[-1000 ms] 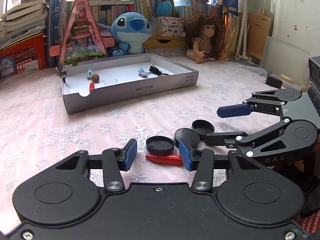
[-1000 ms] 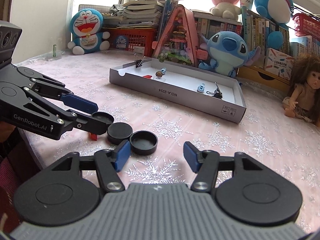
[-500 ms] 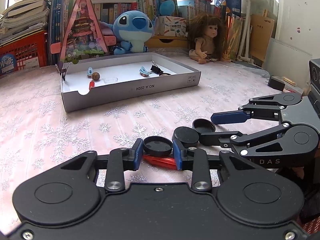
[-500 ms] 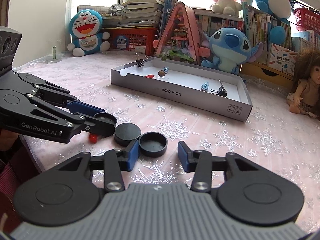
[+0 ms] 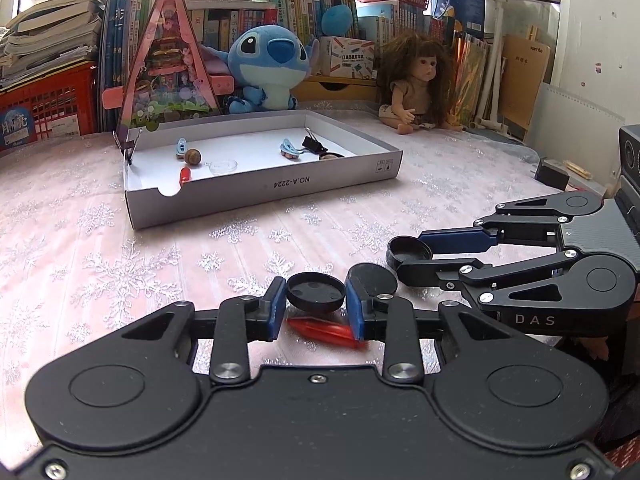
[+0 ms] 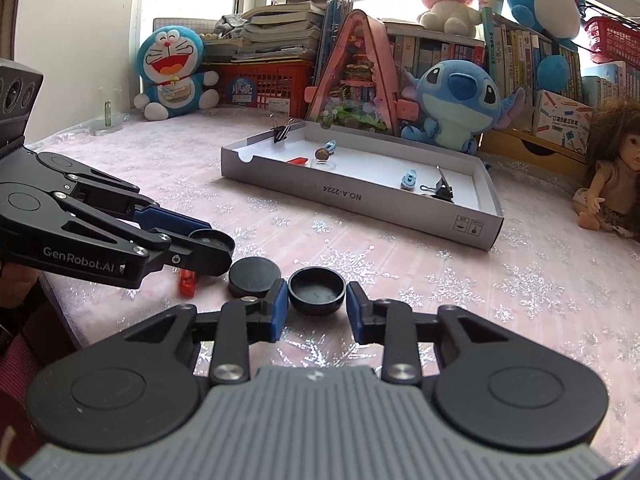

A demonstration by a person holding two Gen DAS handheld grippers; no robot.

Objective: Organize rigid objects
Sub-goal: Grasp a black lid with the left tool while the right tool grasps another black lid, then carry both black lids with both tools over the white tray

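Left tool (image 5: 316,312) had clamped onto one black cap (image 5: 316,292); right tool (image 6: 317,307) was closing around another black cap (image 6: 317,291), pads touching it, both on the desk (image 6: 400,264).

Stitch plush (image 5: 270,62) | doll (image 5: 416,80) | Doraemon plush (image 6: 172,70) | red crate (image 5: 48,100)

Three round black caps sit in a row on the snowflake tablecloth (image 5: 120,240): one hollow side up (image 5: 316,292), a middle cap flat side up (image 5: 374,278), another hollow side up (image 6: 317,290). A red capsule-shaped piece (image 5: 324,330) lies nearby.
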